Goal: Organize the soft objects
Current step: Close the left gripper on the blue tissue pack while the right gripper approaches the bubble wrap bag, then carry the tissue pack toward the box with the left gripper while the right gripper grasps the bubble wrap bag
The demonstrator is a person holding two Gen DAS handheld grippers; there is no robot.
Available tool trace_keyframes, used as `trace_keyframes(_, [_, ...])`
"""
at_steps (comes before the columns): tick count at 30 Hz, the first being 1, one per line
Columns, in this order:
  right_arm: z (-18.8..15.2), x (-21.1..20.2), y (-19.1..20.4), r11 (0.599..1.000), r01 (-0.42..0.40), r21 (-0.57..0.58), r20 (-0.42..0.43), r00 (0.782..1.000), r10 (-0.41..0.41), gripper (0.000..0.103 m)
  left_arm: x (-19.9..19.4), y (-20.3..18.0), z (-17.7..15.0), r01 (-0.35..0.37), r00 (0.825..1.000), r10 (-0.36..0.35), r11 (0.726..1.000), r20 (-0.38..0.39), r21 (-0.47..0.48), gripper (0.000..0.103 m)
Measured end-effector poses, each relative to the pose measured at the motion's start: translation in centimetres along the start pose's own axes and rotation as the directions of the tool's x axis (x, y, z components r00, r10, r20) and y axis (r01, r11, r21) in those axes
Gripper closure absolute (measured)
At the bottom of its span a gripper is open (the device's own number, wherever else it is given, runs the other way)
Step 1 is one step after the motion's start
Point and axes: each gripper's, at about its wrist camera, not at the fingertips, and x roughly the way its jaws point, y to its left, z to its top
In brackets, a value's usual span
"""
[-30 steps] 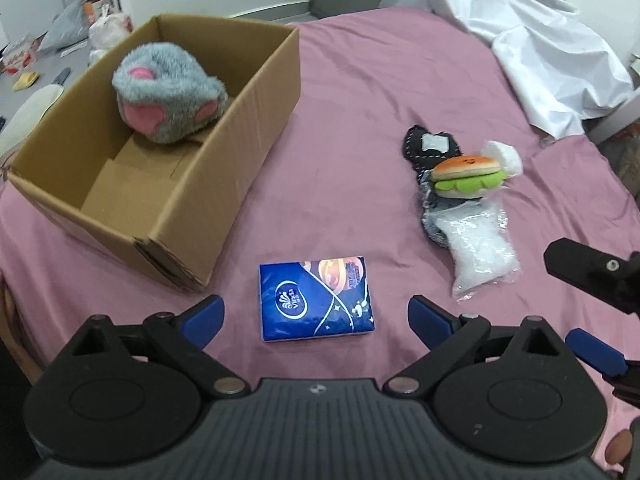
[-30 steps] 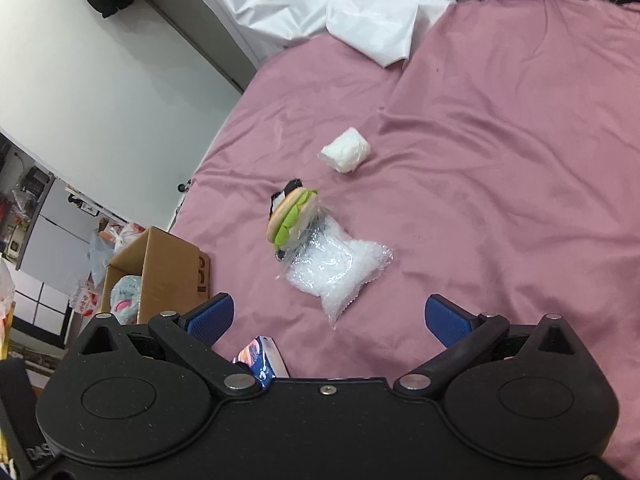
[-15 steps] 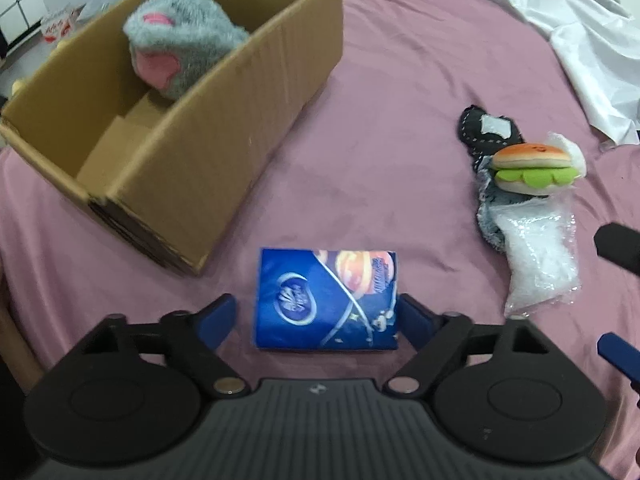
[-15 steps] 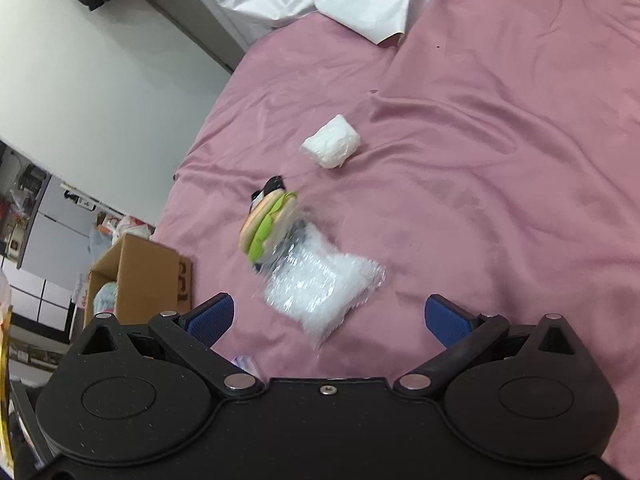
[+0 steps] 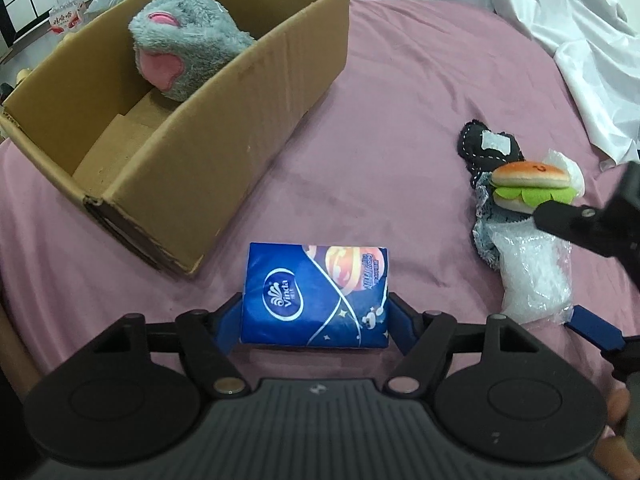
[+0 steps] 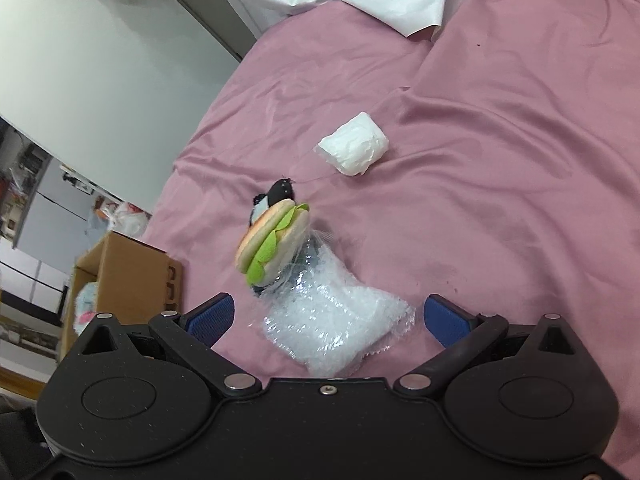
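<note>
A blue tissue pack (image 5: 316, 294) lies on the pink cloth between the fingers of my left gripper (image 5: 315, 320), which is open around its near end. A cardboard box (image 5: 256, 80) at the left holds a grey plush toy (image 5: 186, 60). A clear bubble-wrap bag (image 6: 332, 328) lies between the fingers of my right gripper (image 6: 328, 318), which is open. A plush burger (image 6: 274, 242) rests on a dark sock (image 5: 486, 150) just beyond the bag. The right gripper also shows in the left wrist view (image 5: 576, 268).
A wrapped white tissue packet (image 6: 354, 148) lies further out on the pink cloth (image 6: 500, 160). A white sheet (image 5: 568, 36) is heaped at the far right. The box also shows in the right wrist view (image 6: 132, 272). Bags and clutter sit on the floor beyond the box.
My left gripper has moved forward until the tissue pack lies between its fingers. My right gripper has moved down and forward over the bubble-wrap bag.
</note>
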Motion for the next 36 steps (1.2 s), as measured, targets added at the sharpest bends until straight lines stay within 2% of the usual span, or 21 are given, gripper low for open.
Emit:
trace_keyframes(2, [0.0, 0.4, 0.5, 0.999, 0.024, -0.028, 0.008, 1.000, -0.024, 0.005, -0.1, 0.3, 0.0, 0.001, 1.000, -0.001, 1.000, 0.000, 0.001, 0.031])
trace_keyframes(4, [0.0, 0.6, 1.1, 0.997, 0.049, -0.067, 0.021, 0.999, -0.048, 0.015, -0.1, 0.3, 0.0, 0.001, 1.000, -0.001, 1.000, -0.001, 0.004, 0.031])
trace_keyframes(6, [-0.2, 0.8, 1.5, 0.992, 0.068, -0.106, 0.022, 0.998, -0.066, 0.030, -0.5, 0.4, 0.0, 0.007, 1.000, -0.007, 1.000, 0.000, 0.005, 0.031])
trace_keyframes(8, [-0.4, 0.5, 1.5, 0.989, 0.086, -0.121, 0.026, 0.996, -0.083, 0.037, -1.0, 0.4, 0.0, 0.018, 1.000, -0.018, 1.000, 0.007, 0.011, 0.031])
trace_keyframes(9, [-0.5, 0.3, 1.3, 0.990, 0.079, -0.113, 0.023, 0.997, -0.077, 0.043, -1.4, 0.4, 0.0, 0.023, 1.000, -0.023, 1.000, 0.013, 0.016, 0.031])
trace_keyframes(12, [-0.8, -0.4, 0.9, 0.995, 0.060, -0.079, 0.013, 0.998, -0.059, 0.048, -2.2, 0.5, -0.2, 0.040, 0.999, -0.041, 0.999, 0.024, 0.019, 0.031])
trace_keyframes(18, [-1.9, -2.6, 0.7, 0.995, 0.086, -0.054, 0.030, 0.996, -0.084, 0.052, -4.5, 1.3, -0.2, 0.074, 0.996, -0.074, 0.997, 0.042, 0.013, 0.031])
trace_keyframes(24, [-2.2, -5.2, 0.3, 0.997, 0.069, -0.022, 0.084, 0.994, -0.067, 0.052, -8.1, 1.6, 0.1, 0.096, 0.988, -0.102, 0.994, 0.116, 0.052, 0.031])
trace_keyframes(36, [-2.6, -7.9, 2.1, 0.993, 0.105, -0.048, 0.160, 0.982, -0.096, 0.053, -11.4, 3.1, 1.4, 0.111, 0.970, -0.125, 0.991, 0.207, 0.079, 0.031])
